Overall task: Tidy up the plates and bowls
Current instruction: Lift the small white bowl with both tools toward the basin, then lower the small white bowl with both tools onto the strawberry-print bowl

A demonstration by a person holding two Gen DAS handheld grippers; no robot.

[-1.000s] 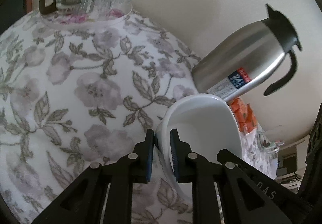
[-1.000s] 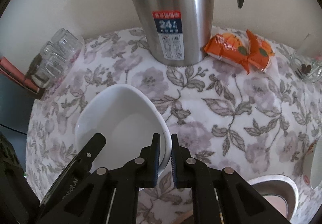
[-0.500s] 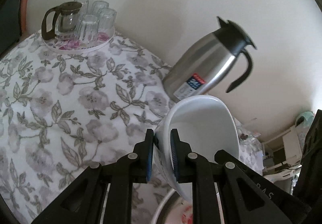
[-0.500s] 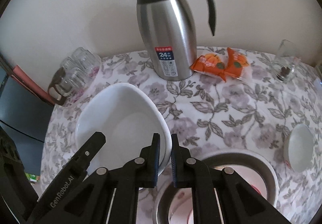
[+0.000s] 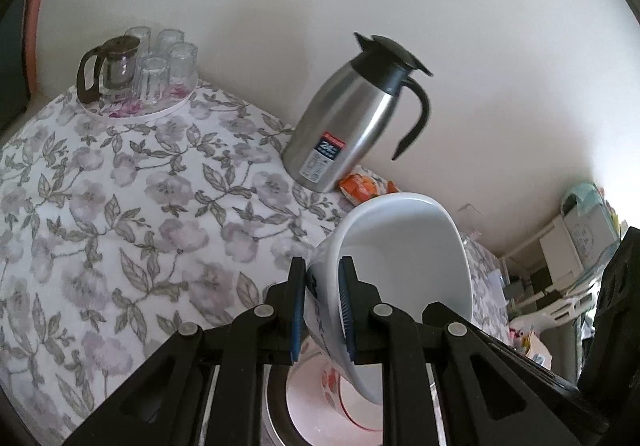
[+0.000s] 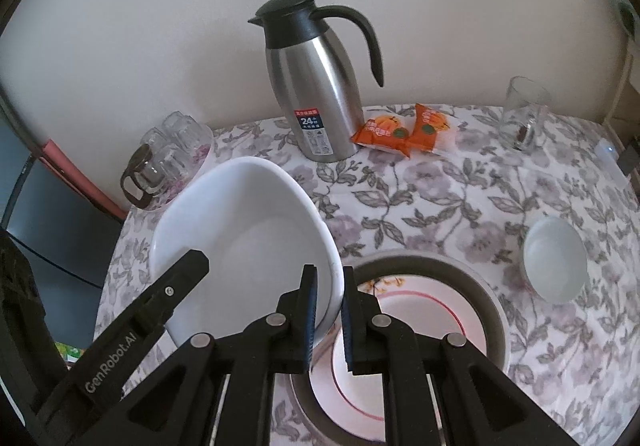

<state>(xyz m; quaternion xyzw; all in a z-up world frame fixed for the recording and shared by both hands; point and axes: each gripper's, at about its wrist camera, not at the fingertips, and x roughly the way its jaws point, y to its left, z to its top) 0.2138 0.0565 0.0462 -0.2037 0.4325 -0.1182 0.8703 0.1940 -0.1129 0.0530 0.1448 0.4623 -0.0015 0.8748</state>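
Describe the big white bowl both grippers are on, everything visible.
The large white oval ceramic-looking bowl is glossy, deep and empty inside, with dark print on its outer wall in the left wrist view. It is held tilted in the air, above the floral tablecloth and partly over the grey basin holding a red-rimmed plate. The left hand-held gripper and the right hand-held gripper each pinch its rim from opposite sides.

Hidden and cut-off parts

The red-rimmed pink plate (image 6: 424,310) in the grey metal basin (image 6: 494,300) is partly covered by the jaws; the plate's near edge leaves the frame.
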